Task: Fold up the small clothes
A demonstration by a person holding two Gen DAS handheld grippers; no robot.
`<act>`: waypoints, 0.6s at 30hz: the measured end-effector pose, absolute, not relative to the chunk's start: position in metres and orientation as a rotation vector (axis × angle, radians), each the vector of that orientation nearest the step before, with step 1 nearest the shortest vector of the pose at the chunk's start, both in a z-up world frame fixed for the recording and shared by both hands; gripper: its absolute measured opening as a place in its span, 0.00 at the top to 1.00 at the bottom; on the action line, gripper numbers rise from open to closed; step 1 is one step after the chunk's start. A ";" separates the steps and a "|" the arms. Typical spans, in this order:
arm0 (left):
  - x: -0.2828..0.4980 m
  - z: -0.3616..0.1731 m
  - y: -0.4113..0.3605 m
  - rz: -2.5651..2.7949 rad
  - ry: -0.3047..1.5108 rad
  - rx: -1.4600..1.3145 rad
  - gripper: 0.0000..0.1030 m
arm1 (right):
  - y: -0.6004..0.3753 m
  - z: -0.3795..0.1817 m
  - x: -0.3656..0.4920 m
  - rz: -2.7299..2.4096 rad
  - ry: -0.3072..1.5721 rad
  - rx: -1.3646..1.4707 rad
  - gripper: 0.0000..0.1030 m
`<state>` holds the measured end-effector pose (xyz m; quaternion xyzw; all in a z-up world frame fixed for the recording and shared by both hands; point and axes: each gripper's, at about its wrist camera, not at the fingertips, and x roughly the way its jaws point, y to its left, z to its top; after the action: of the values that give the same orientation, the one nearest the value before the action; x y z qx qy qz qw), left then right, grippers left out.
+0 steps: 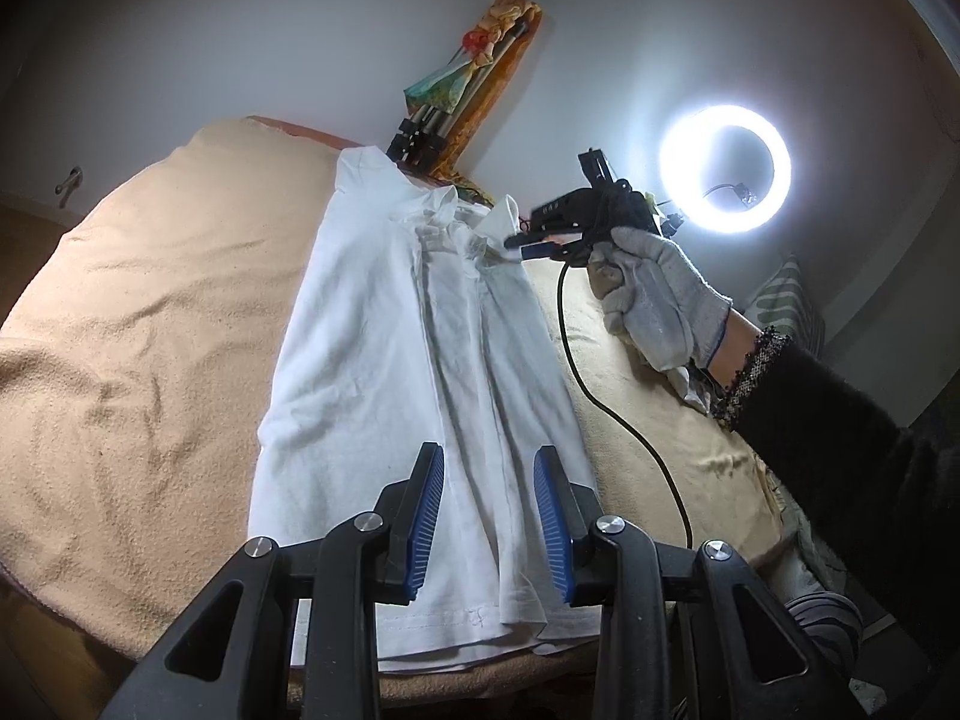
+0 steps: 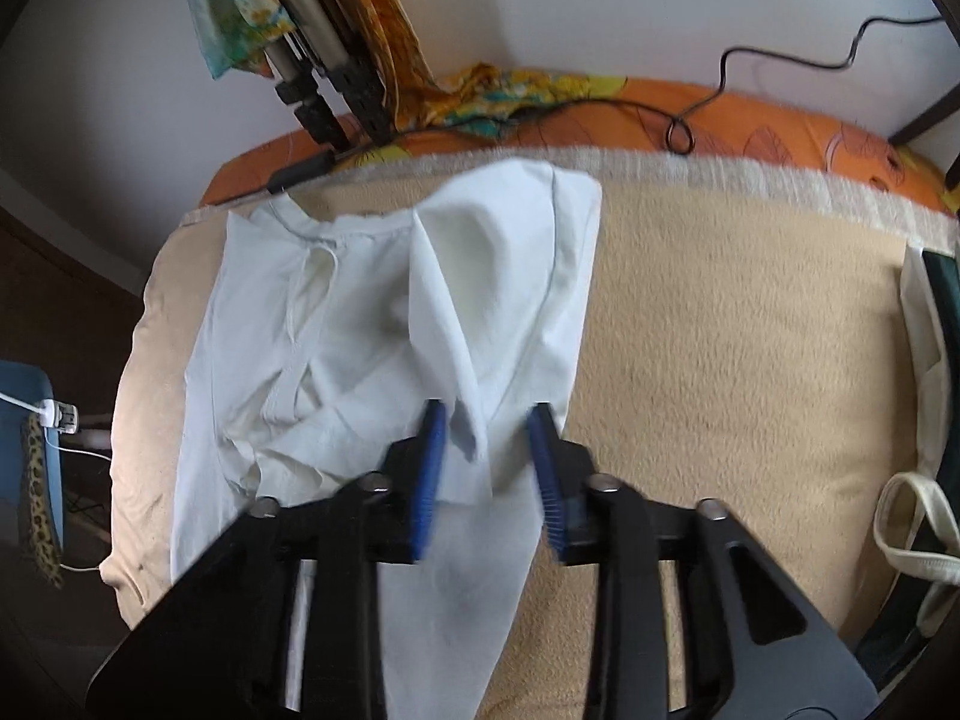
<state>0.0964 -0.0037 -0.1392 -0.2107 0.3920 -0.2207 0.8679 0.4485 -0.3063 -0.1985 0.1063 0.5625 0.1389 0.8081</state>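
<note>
A white t-shirt (image 1: 372, 330) lies lengthwise on a beige blanket (image 1: 150, 330), neck end away from me and partly folded along its length. My left gripper (image 1: 489, 453) hovers over the hem with its blue pads apart and no cloth between them. At the shirt's far right shoulder, a gloved hand (image 1: 660, 294) holds my right gripper (image 1: 521, 243), beside a raised peak of sleeve. In the blurred right wrist view, a standing fold of the shirt (image 2: 336, 330) runs between the pads of my right gripper (image 2: 487, 411). These pads are apart and do not visibly press on the fold.
A lit ring light (image 1: 724, 168) stands at the right by the wall. A black cable (image 1: 600, 408) trails from the right gripper across the blanket (image 2: 720, 360). Folded tripod legs (image 2: 324, 78) with coloured cloth lean at the far edge. A cream tote bag (image 2: 918, 480) lies at the right.
</note>
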 end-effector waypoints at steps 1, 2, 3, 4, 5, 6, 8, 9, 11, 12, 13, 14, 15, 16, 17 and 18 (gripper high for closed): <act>0.096 -0.139 -0.004 -0.460 0.819 -0.440 0.71 | -0.306 -0.196 0.447 0.320 1.203 0.252 0.94; 0.096 -0.139 -0.004 -0.458 0.819 -0.439 0.71 | -0.305 -0.192 0.446 0.329 1.195 0.255 0.95; 0.096 -0.139 -0.004 -0.458 0.820 -0.440 0.71 | -0.303 -0.186 0.445 0.340 1.178 0.253 0.95; 0.097 -0.140 -0.003 -0.458 0.822 -0.442 0.71 | -0.300 -0.180 0.445 0.350 1.164 0.256 0.96; 0.097 -0.140 -0.003 -0.457 0.822 -0.441 0.71 | -0.298 -0.175 0.445 0.360 1.155 0.266 0.96; 0.097 -0.140 -0.004 -0.458 0.821 -0.440 0.71 | -0.294 -0.170 0.447 0.378 1.144 0.281 0.96; 0.097 -0.139 -0.004 -0.460 0.818 -0.438 0.71 | -0.284 -0.161 0.451 0.412 1.118 0.300 0.96; 0.097 -0.139 -0.004 -0.460 0.817 -0.436 0.71 | -0.277 -0.158 0.454 0.428 1.106 0.305 0.96; 0.097 -0.139 -0.006 -0.460 0.818 -0.432 0.71 | -0.264 -0.156 0.463 0.444 1.091 0.305 0.96; 0.098 -0.139 -0.006 -0.459 0.818 -0.432 0.71 | -0.258 -0.158 0.467 0.447 1.090 0.303 0.96; 0.098 -0.139 -0.007 -0.457 0.819 -0.431 0.71 | -0.251 -0.161 0.472 0.443 1.090 0.297 0.96; 0.098 -0.140 -0.007 -0.456 0.819 -0.431 0.71 | -0.245 -0.167 0.479 0.431 1.093 0.287 0.96; 0.099 -0.139 -0.006 -0.453 0.817 -0.432 0.71 | -0.240 -0.173 0.485 0.420 1.100 0.282 0.96; 0.099 -0.138 -0.006 -0.450 0.815 -0.433 0.71 | -0.235 -0.181 0.491 0.412 1.111 0.282 0.96; 0.099 -0.138 -0.006 -0.447 0.811 -0.432 0.71 | -0.234 -0.186 0.493 0.405 1.117 0.279 0.96; 0.098 -0.137 -0.006 -0.443 0.807 -0.429 0.71 | -0.230 -0.193 0.497 0.399 1.123 0.278 0.96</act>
<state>0.0984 -0.0056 -0.1371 -0.2053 0.3862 -0.2119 0.8740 0.4974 -0.2303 -0.1932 0.1305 0.5270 0.1872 0.8187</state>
